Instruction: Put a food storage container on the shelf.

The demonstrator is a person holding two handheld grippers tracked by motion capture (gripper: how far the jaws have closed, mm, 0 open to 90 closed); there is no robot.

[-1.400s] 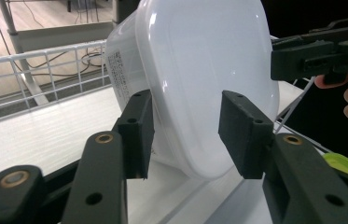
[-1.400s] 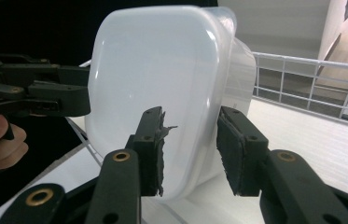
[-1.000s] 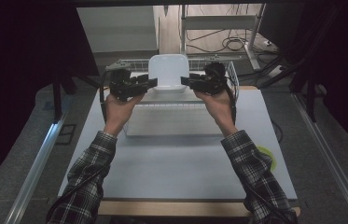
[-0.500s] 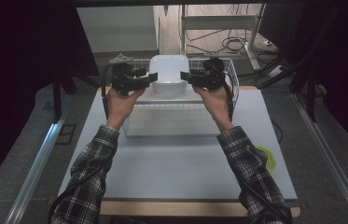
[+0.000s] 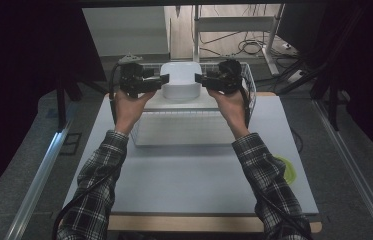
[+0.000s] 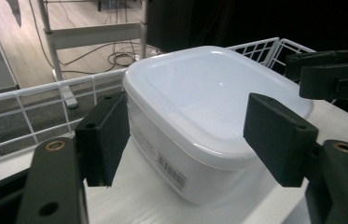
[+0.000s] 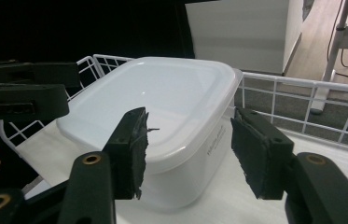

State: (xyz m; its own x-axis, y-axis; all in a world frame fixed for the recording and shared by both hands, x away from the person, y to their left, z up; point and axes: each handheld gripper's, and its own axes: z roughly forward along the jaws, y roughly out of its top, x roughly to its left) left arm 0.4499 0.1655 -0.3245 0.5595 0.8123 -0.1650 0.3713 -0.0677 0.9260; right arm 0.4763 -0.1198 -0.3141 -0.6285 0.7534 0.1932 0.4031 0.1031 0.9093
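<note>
A white lidded plastic container (image 5: 180, 80) (image 6: 209, 93) (image 7: 162, 93) rests on a flat white surface (image 5: 184, 103) inside a wire basket (image 5: 246, 82). My left gripper (image 5: 164, 79) (image 6: 190, 140) straddles its left corner and my right gripper (image 5: 197, 79) (image 7: 195, 151) straddles its right corner. Both pairs of jaws have just been opening. The container's corners still lie between them, but the pads stand off the walls. Across the lid, the right gripper (image 6: 335, 74) is visible in the left gripper view and the left gripper (image 7: 27, 93) in the right gripper view.
The basket's white wire rim (image 6: 22, 107) (image 7: 302, 88) runs close behind the container. The basket stands at the far end of a pale table (image 5: 194, 180). A yellow-green patch (image 5: 286, 167) lies near the table's right edge. Shelving and cables (image 5: 254, 45) are on the floor beyond.
Both grippers' jaws have spread apart off the container's sides. The hands and the container have barely shifted.
</note>
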